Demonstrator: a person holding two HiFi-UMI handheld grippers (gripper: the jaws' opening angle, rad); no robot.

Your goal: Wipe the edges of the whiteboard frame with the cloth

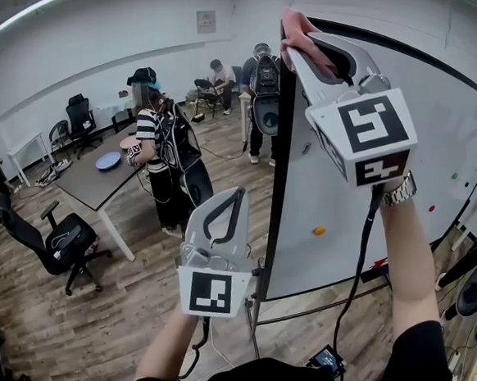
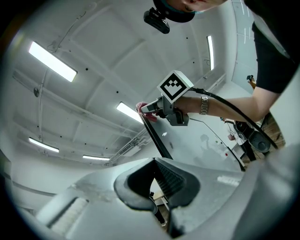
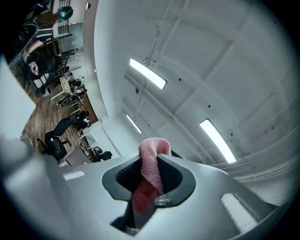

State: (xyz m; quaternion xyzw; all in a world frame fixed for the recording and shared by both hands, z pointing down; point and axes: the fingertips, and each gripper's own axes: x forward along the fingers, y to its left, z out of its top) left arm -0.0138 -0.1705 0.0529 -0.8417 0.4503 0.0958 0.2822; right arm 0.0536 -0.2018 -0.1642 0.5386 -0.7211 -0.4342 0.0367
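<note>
- The cloth (image 3: pixel 151 164) is a pink knit rag. It looks light and floppy, so it'll fold over whatever it's pushed against, and it probably slides out if it's only pinched by a corner.
- The right gripper (image 1: pixel 300 53) is clamped on it with a wad bunched between the jaws and a tuft poking past the tips. That's pretty much the way to hold it, deep enough that it stays put when dragged.
- The cloth sits up at the top corner of the whiteboard frame (image 1: pixel 277 182), right on the dark edge strip.
- The frame looks stiff and narrow, and since the board is on a stand I'd guess it wobbles if you lean on it.
- The right arm is stretched way up, forearm near vertical, with its gripper pointing up along the frame's side edge.
- The left gripper (image 1: pixel 237 195) hangs much lower, just beside the same edge. It points up, with its jaws together and nothing in them.
</note>
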